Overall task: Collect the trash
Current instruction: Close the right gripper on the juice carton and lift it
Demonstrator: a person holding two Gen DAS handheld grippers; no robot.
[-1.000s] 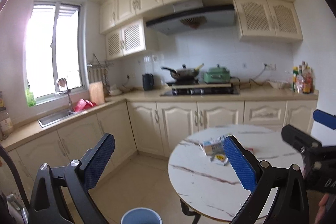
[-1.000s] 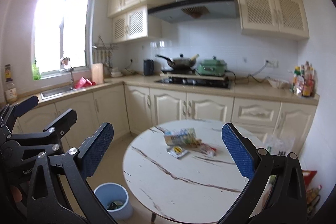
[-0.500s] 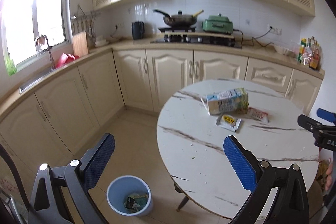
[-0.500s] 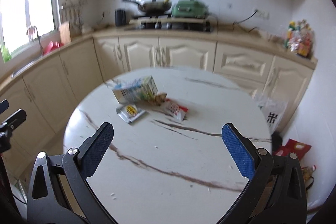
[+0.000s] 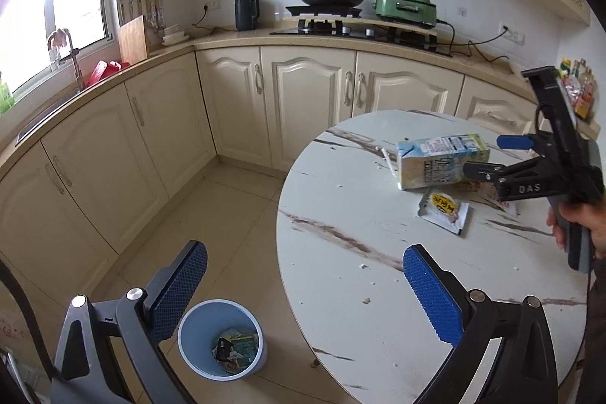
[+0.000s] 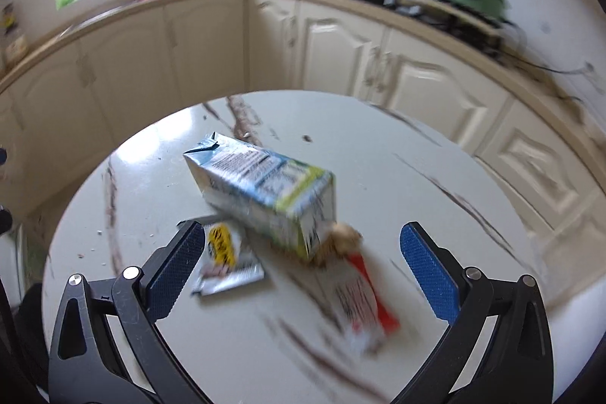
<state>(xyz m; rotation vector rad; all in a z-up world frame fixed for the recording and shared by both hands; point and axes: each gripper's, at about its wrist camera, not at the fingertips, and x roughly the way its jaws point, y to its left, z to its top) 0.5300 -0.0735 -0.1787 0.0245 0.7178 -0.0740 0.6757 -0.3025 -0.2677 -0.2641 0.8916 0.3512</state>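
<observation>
We hold the right gripper (image 6: 303, 267) with its jaws spread wide and empty, poised over the round marble table (image 6: 189, 347). Between its blue pads (image 6: 426, 275) lie the trash items: a milk carton (image 6: 261, 192) on its side, a small foil packet (image 6: 227, 264) with a yellow label just beside the left pad, a crumpled brownish scrap (image 6: 342, 239) touching the carton's near end, and a red-and-white wrapper (image 6: 363, 301) nearer to us. This view is blurred, so we cannot read the print.

We hold the left gripper (image 5: 303, 290) likewise spread and empty, above the table's left edge (image 5: 282, 214). In its view, the right gripper (image 5: 488, 158) sits at the carton (image 5: 439, 161). A blue waste bin (image 5: 189, 339), containing some wrappers, stands on the floor just left of the table.
</observation>
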